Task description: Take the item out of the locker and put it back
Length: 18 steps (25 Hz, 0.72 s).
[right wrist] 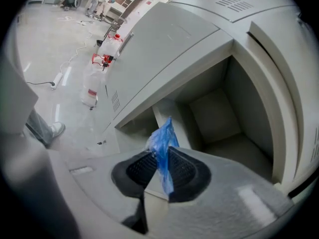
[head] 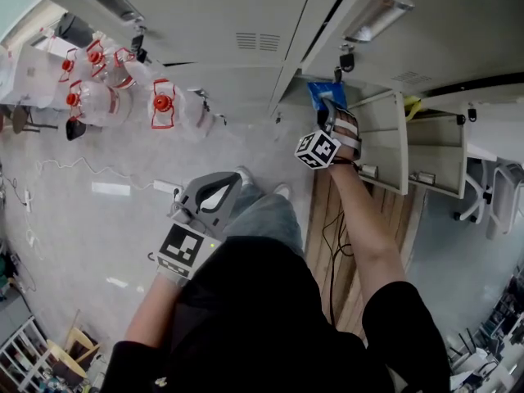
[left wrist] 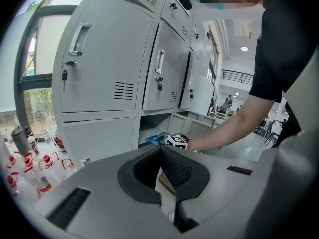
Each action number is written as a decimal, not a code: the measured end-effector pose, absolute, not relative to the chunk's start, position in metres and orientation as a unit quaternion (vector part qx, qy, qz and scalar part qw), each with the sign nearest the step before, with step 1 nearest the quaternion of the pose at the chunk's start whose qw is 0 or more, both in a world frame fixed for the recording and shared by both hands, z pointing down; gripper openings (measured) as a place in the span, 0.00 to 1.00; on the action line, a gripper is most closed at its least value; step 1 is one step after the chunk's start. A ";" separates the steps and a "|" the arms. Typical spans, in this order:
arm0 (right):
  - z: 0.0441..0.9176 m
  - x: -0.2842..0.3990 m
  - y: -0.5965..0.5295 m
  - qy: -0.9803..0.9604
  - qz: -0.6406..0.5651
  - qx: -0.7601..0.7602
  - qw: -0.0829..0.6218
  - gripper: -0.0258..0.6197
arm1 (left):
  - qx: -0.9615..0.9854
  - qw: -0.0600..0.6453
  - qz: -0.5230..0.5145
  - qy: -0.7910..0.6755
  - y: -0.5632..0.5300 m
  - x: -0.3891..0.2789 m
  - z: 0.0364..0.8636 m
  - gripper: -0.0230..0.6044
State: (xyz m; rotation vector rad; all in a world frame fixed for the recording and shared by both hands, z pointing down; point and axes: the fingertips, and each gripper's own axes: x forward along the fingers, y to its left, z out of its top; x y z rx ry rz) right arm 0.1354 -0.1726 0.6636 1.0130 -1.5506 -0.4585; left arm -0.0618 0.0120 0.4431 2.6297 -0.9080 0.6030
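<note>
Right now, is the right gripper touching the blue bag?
Touching. Right gripper view: the right gripper has its jaws pinched on the blue bag, which sticks up between them.

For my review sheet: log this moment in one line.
right gripper: shut on blue plastic packet | position: facing open grey metal locker | left gripper: shut, empty

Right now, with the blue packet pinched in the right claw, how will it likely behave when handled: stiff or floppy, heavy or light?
Probably floppy: the blue packet looks crumpled and thin where the right claw pinches it. Likely light: a pinch on one edge holds it up. Its glossy film may slip.
</note>
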 end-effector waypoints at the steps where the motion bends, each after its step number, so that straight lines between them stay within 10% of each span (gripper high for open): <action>1: 0.659 0.135 -0.169 -0.664 -0.196 0.436 0.575 0.12 | 0.914 0.146 0.208 -0.315 0.012 -0.060 0.442 0.05; 18: 0.538 0.111 -0.092 -0.743 -0.120 0.482 0.448 0.11 | 0.921 0.135 0.174 -0.321 0.006 -0.037 0.418 0.05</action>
